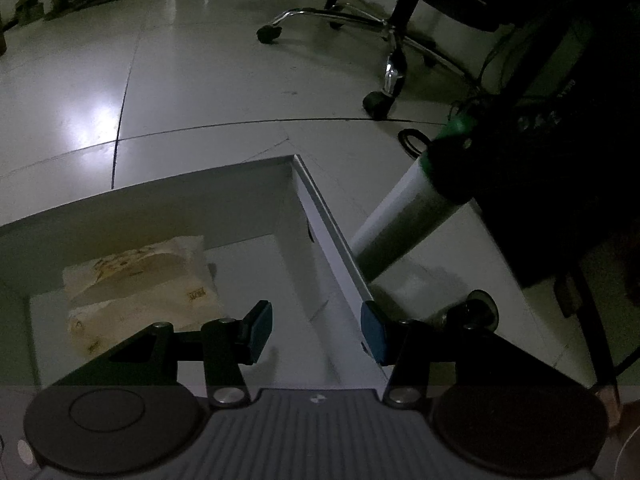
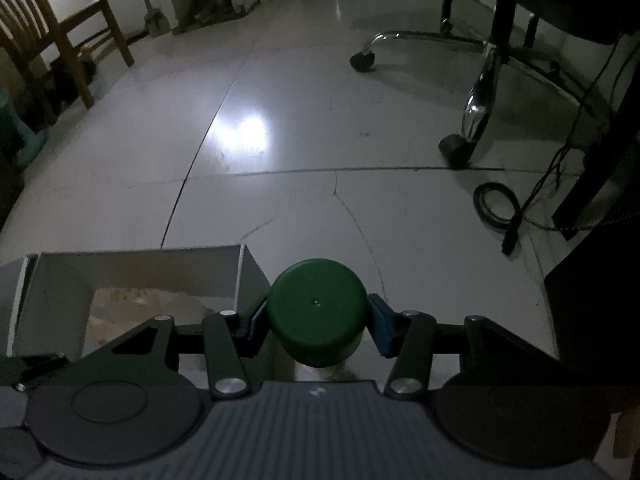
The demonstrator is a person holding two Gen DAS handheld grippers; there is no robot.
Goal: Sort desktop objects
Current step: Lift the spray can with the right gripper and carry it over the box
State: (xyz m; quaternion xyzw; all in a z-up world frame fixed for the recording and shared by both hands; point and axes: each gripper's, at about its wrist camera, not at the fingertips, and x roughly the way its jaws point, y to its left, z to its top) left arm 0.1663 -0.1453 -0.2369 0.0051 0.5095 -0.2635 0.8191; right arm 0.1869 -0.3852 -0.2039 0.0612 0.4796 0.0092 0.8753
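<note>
A white open box stands on the table edge; a beige tissue pack lies inside it. My left gripper is open, its fingers astride the box's right wall, holding nothing. A silver bottle with a green cap stands just right of the box, held near its top. In the right wrist view my right gripper is shut on the bottle's green cap, right of the box.
Beyond the table is a tiled floor with an office chair base, a coiled black cable and a wooden chair at the left. A dark table leg stands at the right.
</note>
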